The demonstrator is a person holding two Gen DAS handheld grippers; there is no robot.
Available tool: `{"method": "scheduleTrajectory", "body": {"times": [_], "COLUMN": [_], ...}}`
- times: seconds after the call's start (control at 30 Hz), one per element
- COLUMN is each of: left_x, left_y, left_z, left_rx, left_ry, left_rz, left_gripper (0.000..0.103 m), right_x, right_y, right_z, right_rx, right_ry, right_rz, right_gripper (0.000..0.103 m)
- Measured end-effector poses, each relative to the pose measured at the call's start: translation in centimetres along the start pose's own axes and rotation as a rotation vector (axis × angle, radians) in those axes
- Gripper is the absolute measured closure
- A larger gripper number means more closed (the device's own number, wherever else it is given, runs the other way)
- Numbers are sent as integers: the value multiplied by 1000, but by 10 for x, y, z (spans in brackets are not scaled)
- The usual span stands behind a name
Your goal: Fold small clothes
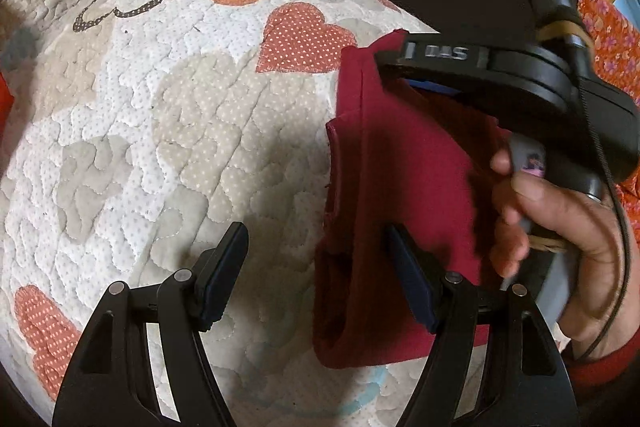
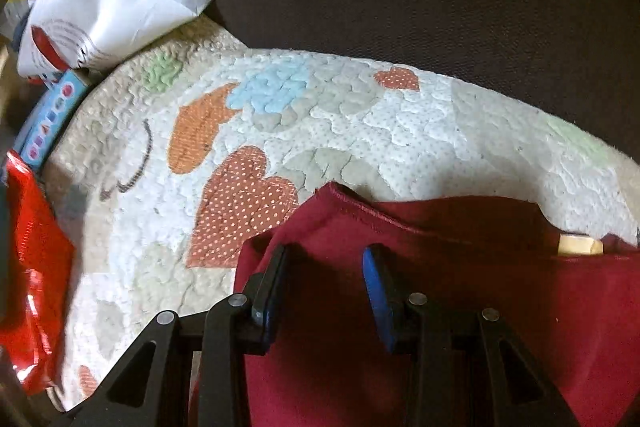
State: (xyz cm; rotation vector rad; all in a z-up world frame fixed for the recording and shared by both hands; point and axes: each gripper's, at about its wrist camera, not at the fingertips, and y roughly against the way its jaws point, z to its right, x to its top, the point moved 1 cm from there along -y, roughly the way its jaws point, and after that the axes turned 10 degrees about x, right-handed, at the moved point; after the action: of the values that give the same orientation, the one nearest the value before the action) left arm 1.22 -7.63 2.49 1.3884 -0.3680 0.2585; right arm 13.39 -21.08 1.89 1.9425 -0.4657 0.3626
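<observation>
Both cameras sit just behind their own tools, looking down and forward from close above a quilted heart-print cover (image 1: 160,131). The left view faces right toward the right tool (image 1: 440,67). Both views share the red garment (image 2: 460,267) and the same dotted red heart (image 2: 240,203).

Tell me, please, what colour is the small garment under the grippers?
The garment is dark red, plain, without pattern. It shows best in the right wrist view.
</observation>
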Motion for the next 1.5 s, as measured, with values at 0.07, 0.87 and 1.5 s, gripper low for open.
{"method": "scheduleTrajectory", "body": {"times": [0.07, 0.87, 1.5], "left_x": [2, -2, -6], "left_y": [-1, 17, 12], "left_z": [3, 2, -13], "left_rx": [14, 84, 3], "left_ry": [-11, -49, 34], "left_rz": [11, 73, 6], "left_gripper": [31, 31, 31], "right_x": [-6, -71, -60], "right_y": [14, 58, 66], "right_z": [7, 15, 4], "right_rx": [35, 25, 54], "right_ry": [-46, -103, -125], "right_rz": [2, -16, 14], "right_gripper": [66, 63, 59]}}
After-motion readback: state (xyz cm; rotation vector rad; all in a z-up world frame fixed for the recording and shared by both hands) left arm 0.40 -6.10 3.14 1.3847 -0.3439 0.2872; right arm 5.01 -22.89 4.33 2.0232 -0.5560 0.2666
